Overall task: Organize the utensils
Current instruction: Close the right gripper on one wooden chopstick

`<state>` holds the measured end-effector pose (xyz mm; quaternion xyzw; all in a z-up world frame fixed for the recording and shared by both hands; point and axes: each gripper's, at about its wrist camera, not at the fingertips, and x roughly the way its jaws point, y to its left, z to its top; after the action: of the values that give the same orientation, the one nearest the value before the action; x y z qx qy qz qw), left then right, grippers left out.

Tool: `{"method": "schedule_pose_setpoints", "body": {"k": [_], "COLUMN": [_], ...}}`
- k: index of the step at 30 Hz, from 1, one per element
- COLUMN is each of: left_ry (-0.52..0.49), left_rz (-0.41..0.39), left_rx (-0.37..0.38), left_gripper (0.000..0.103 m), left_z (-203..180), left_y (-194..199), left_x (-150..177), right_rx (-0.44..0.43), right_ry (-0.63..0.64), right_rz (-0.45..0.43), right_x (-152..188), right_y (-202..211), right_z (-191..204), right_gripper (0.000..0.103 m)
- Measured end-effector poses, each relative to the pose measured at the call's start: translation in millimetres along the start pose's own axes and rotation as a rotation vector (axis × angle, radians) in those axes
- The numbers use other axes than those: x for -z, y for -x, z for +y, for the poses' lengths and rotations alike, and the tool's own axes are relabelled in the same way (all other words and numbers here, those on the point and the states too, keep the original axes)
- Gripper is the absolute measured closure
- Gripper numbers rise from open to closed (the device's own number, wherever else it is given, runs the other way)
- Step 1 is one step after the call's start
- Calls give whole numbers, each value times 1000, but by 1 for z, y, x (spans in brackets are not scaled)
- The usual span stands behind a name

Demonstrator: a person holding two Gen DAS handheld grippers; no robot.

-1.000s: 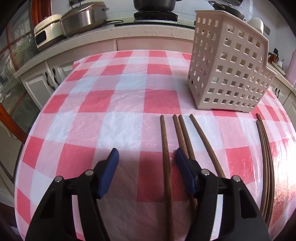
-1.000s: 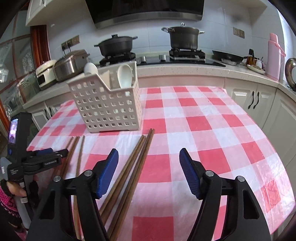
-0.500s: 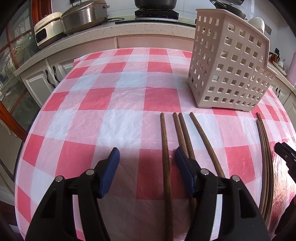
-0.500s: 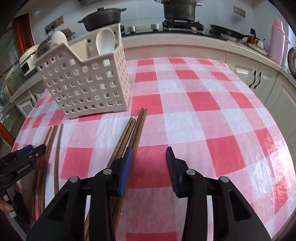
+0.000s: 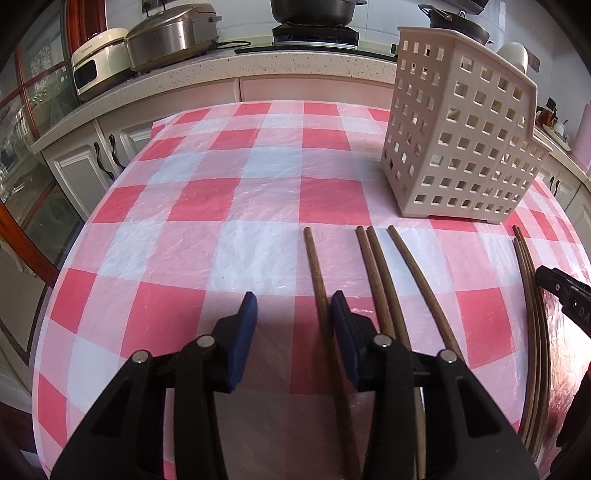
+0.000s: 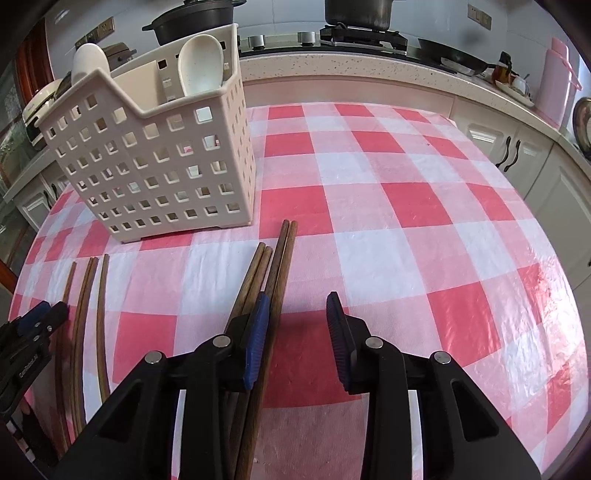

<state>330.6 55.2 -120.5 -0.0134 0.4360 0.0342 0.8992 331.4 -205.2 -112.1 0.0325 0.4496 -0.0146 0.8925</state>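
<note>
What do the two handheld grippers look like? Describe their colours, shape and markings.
Both look alike. The left gripper has black angular plastic arms with silver pivot screws, ending in flat, ribbed dark-blue pads. The right gripper has the same black frame, silver screws and blue pads. Small pale lettering shows on the black body, too small to read. No cables or sleeves are clearly visible.

Home kitchen. Ahead of my tool: gas stove [image 6: 364,35] with black pots [image 6: 192,22], rice cooker [image 5: 171,31] on speckled counter [image 5: 221,70], white cabinets [image 6: 517,155], checkered tablecloth [image 5: 258,192] under it.
</note>
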Motion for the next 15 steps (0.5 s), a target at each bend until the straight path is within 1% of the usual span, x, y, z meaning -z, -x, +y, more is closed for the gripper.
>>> {"method": "schedule_pose_setpoints", "body": {"k": [2,6,8,11,13,15], "left_ry": [4,5,6,2,-3,-9], "left_rz": [-2,-3,-6,-10,-10,-9], "left_rx": [-1,1,4,10,18,27], "left_gripper": [65,67,68,74,80,85], "left_z": [1,2,2,0,-2,-5], "left_y": [0,0,0,1,1,2], "left_x": [0,0,0,1,1,1], "right_rx": [10,8,23,32,33,30], "right_ry": [-7,-5,6,12,12,15], "right_rz": [11,28,18,7,5,9], "right_x": [-1,3,4,2,1,-1], "right_y": [-1,-3,-4,-7,-8,-8], "right_z": [0,1,4,6,6,4], "right_gripper": [75,75,75,75,76,81]}}
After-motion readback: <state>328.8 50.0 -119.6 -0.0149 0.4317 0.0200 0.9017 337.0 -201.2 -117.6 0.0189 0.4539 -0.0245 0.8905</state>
